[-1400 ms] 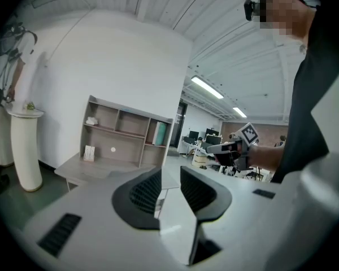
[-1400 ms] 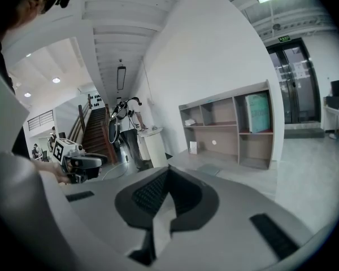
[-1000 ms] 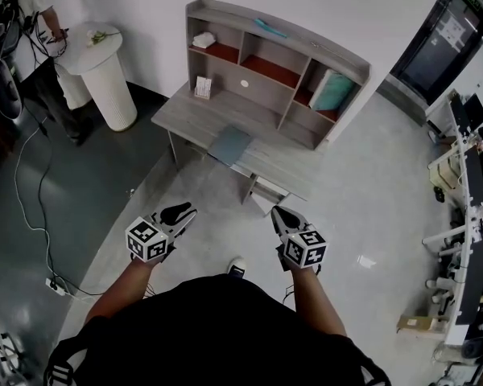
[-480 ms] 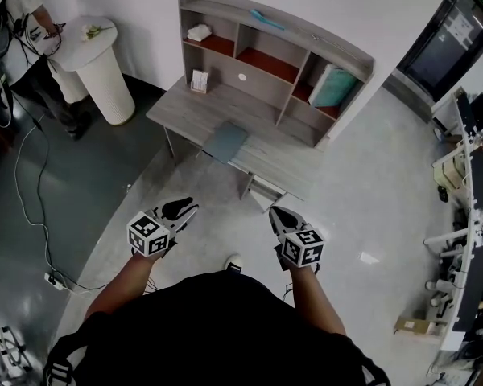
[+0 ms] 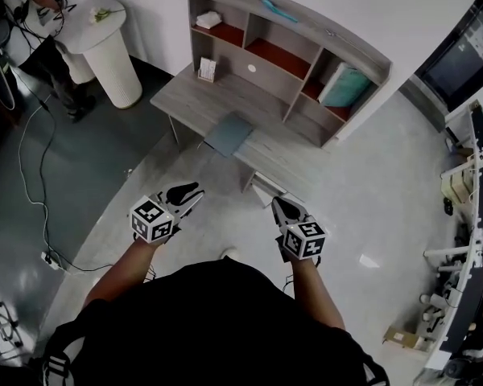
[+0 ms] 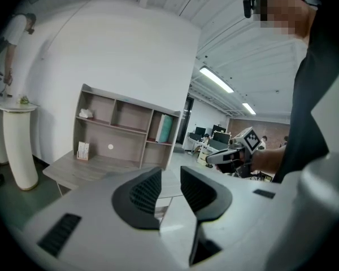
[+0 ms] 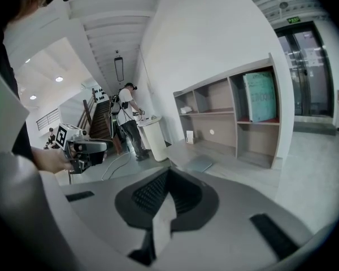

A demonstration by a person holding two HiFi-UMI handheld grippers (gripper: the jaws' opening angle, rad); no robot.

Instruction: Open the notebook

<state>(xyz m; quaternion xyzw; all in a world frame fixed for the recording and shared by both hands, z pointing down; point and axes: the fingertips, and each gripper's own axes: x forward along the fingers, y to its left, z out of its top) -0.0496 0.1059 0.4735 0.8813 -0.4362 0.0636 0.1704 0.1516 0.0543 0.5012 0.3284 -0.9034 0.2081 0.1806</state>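
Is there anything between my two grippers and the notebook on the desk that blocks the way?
Nothing visible does. The notebook lies near the front edge of the desk, apart from other things. Between it and the left gripper and right gripper only bare floor shows.

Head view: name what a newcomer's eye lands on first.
The grey desk with its shelf unit stands against the white wall at top centre, a closed grey-blue notebook at its front edge. Below, the left tongs, open, and the right tongs, shut, both empty, point toward it.
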